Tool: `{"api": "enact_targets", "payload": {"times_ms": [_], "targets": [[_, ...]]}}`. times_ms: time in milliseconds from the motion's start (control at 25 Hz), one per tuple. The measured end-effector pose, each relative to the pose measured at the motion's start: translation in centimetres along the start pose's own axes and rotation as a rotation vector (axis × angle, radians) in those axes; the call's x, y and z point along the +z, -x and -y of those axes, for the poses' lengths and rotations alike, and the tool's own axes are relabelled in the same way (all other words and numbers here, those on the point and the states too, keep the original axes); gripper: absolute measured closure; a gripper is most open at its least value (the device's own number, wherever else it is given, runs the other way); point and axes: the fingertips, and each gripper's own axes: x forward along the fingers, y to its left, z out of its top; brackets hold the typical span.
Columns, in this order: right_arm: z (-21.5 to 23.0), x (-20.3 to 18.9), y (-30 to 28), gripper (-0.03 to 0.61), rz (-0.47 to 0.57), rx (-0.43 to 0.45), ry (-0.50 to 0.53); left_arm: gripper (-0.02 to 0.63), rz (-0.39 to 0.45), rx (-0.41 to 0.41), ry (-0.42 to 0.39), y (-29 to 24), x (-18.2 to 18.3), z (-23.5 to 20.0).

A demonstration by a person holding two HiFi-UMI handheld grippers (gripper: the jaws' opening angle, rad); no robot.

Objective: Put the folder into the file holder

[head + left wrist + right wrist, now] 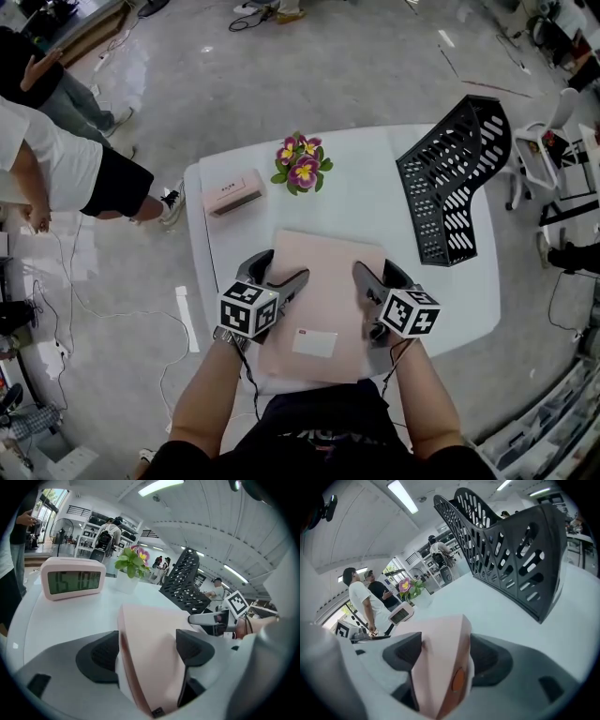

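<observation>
head view: left gripper and right gripper cover folder edges (both clamped).

Folder: pale pink, flat and closed, with a white label near its near edge. It sat over the near half of the white desk, long side running away from the person. Its left edge was pinched in the left tongs and its right edge in the right tongs. Could not tell whether it rested on the desk or was raised. File holder: black, slotted walls with swept, curved sides. It stood upright at the desk's far right corner, well apart from the folder.
</observation>
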Motion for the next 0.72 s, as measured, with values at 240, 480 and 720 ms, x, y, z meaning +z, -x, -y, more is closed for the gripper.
{"api": "enact_targets", "payload": {"times_ms": [240, 480, 720], "targets": [[0.0, -0.1, -0.2, 0.258, -0.016, -0.009, 0.0, 0.245, -0.029, 0.009, -0.003, -0.4, -0.3, 0.2], [-0.3, 0.2, 0.2, 0.262, 0.007, -0.01, 0.005, 0.245, -0.008, 0.042, 0.006, 0.0, 0.2, 0.2], [-2.5, 2.2, 1.5, 0.262, 0.069, 0.011, 0.074, 0.247, 0.073, 0.071, -0.013, 2.0, 2.3, 0.7]]}}
